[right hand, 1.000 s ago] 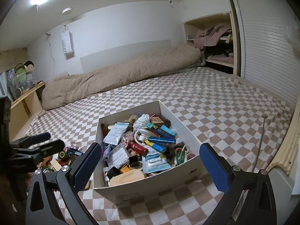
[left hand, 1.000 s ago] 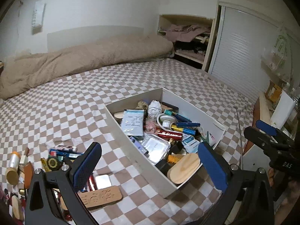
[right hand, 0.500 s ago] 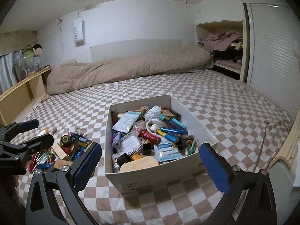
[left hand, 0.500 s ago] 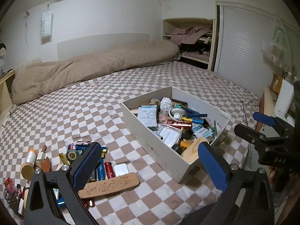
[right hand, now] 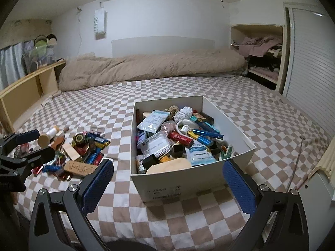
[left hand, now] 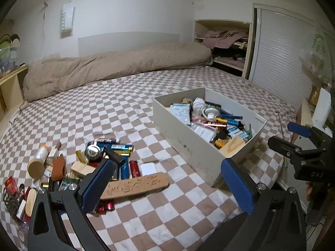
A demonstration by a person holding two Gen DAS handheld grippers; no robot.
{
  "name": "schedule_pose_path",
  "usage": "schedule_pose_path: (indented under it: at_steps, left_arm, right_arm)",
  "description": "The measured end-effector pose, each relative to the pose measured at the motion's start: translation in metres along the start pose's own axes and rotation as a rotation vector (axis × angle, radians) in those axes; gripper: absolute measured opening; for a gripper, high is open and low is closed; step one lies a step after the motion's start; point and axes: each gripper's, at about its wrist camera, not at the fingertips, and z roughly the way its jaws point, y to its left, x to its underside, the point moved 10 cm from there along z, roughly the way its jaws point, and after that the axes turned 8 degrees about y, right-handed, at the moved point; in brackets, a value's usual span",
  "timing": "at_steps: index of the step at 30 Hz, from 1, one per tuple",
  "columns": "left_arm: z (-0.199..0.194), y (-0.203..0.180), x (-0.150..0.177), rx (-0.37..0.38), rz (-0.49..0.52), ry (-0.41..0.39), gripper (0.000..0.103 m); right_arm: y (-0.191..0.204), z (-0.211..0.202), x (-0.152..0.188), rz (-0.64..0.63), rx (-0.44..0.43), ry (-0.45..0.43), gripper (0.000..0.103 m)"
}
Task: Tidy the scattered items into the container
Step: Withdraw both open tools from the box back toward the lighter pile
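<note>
A white cardboard box [left hand: 189, 144] [right hand: 188, 184], filled with small items, stands on the checkered bed. A pile of scattered items [left hand: 100, 163] [right hand: 77, 152] lies left of it: batteries, a wooden plaque [left hand: 136, 185], a tube with a cork lid [left hand: 38, 161], small boxes. My left gripper [left hand: 167, 188] is open and empty above the bed, between the pile and the box. My right gripper [right hand: 167, 188] is open and empty, in front of the box's near wall. Each gripper shows in the other's view, at the edge [left hand: 297, 140] [right hand: 23, 146].
A rolled beige duvet [right hand: 146, 69] lies along the far side of the bed. A wooden shelf [right hand: 25, 90] runs on the left. An open closet [right hand: 261, 60] and a slatted door [right hand: 309, 69] are at the right. The bed edge is close below both grippers.
Both grippers have pulled back and up from the box. The left view has swung left, so the scattered pile now shows more fully. Both stay open and empty.
</note>
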Motion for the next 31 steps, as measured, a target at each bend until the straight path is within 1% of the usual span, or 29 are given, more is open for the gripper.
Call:
schedule_pose_path:
  at_steps: [6,13,22,31]
  left_arm:
    - [-0.003,0.008,0.009,-0.003,-0.02,0.002,0.103]
    - [-0.013,0.015,0.01,0.005,-0.051,-0.011,0.103]
    - [-0.014,0.015,0.012,0.0,-0.039,-0.009,0.103]
    - [-0.015,0.02,0.012,-0.004,-0.071,-0.019,0.103]
  right_arm:
    - [0.01,0.001,0.008,-0.019,-0.015,0.013,0.103]
    - [0.02,-0.003,0.008,-0.042,-0.022,0.002,0.103]
    - [0.025,-0.004,0.006,-0.039,-0.03,-0.002,0.103]
    - [0.026,-0.004,0.005,-0.038,-0.03,-0.001,0.103]
